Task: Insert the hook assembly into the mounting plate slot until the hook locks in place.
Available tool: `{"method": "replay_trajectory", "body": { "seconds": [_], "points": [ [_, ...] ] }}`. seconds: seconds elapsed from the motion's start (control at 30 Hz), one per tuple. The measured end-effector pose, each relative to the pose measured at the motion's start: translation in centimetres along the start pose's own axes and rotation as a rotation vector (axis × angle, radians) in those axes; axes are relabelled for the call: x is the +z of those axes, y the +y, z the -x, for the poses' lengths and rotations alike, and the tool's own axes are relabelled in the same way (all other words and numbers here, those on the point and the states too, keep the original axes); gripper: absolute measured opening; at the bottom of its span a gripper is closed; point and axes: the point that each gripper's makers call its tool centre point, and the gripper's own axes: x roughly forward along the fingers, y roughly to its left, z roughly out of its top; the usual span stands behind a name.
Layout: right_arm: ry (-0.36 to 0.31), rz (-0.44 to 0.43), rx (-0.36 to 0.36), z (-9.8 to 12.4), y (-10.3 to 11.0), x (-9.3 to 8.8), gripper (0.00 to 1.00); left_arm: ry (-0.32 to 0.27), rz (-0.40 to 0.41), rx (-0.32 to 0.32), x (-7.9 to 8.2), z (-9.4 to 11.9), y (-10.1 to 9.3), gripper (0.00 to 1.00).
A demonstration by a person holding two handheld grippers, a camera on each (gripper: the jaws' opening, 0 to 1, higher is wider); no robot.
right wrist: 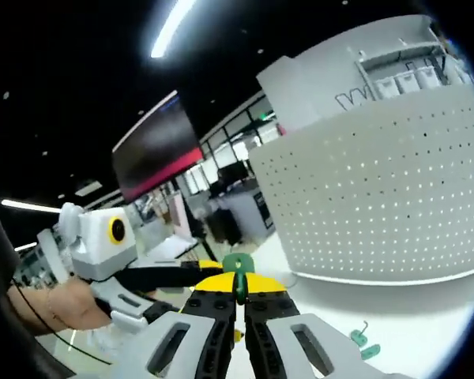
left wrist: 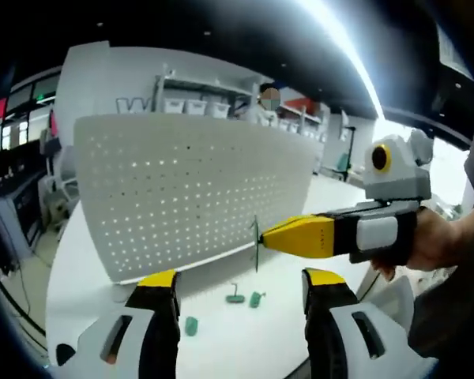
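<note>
While right tongs [right wrist: 238, 304] pinch the green hook [right wrist: 238, 272] just short of the pegboard [left wrist: 182, 197], left tongs [left wrist: 241, 288] hang spread over the worktop [left wrist: 221, 347]. Square hook to a hole, press straight.

The pegboard [right wrist: 379, 205] runs off the right gripper view's edge; the hook [right wrist: 238, 276] sits mostly hidden between jaws
</note>
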Motion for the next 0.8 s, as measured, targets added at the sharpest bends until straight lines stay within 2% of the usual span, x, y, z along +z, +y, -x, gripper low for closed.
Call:
{"method": "replay_trajectory", "body": {
  "seconds": [0.03,0.1,0.27,0.57,0.63,0.7,0.73,0.8],
  "points": [
    [-0.008,-0.007,-0.012,0.1,-0.3,0.3,0.00,-0.001,0.005,-0.002,-0.1,-0.1,-0.1,0.79],
    [-0.025,0.039,-0.043,0.1,-1.0,0.7,0.00,0.007,0.022,-0.017,-0.4,-0.3,-0.5,0.91],
    [-0.023,0.093,-0.080,0.2,-2.1,1.0,0.00,-0.002,0.043,-0.056,-0.5,-0.6,-1.4,0.99],
    [-0.046,0.164,-0.156,0.0,-4.6,2.2,0.00,-0.018,0.042,-0.088,-0.1,-0.8,-2.3,1.00],
    [-0.052,0.164,-0.170,-0.2,-5.3,2.5,0.00,-0.031,0.040,-0.082,0.1,-0.8,-2.0,1.00],
    [-0.075,0.121,-0.183,-0.6,-6.3,2.9,0.00,-0.035,0.046,-0.075,0.2,-0.6,-1.7,1.00],
    [-0.068,0.140,-0.201,-0.8,-7.0,3.1,0.00,-0.034,0.053,-0.073,0.1,-0.6,-1.5,1.00],
    [-0.104,0.174,-0.238,-1.1,-8.1,4.4,0.00,-0.035,0.062,-0.065,0.0,-0.4,-1.0,1.00]
  ]
}}
